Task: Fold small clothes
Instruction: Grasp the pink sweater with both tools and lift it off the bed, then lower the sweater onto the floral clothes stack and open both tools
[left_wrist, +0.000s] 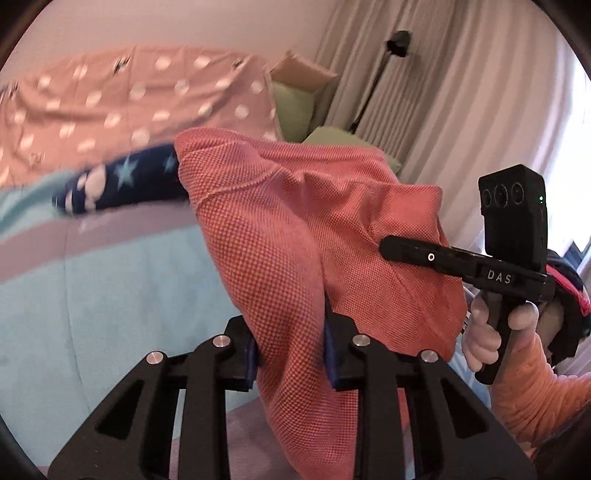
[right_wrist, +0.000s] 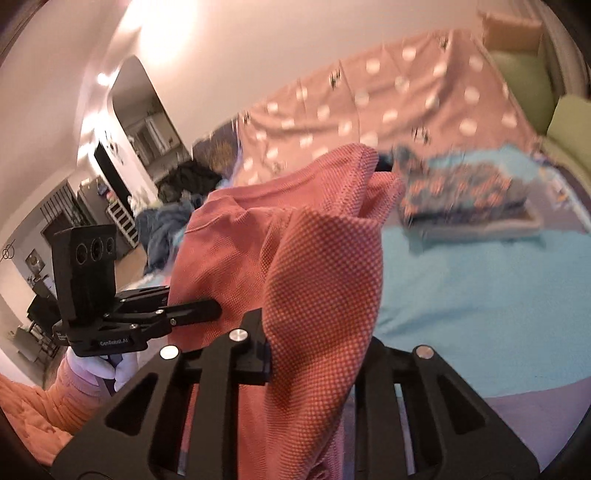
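Mid-lift step — left gripper (left_wrist: 291, 354) and right gripper (right_wrist: 314, 354) both clamped on coral garment (left_wrist: 295, 221), held above blue bed (left_wrist: 110, 314). Next — spread flat, likely.

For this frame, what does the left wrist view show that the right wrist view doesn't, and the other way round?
Only the left wrist view: a dark stand before curtains, a navy star-print garment and the bare hand holding the right gripper.

Only the right wrist view: an arched doorway into a further room, a dark clothes pile, a folded patterned stack and the white-gloved hand holding the left gripper.

Both: the coral garment clamped by both grippers, the light blue bedspread, the pink dotted blanket and green cushions.
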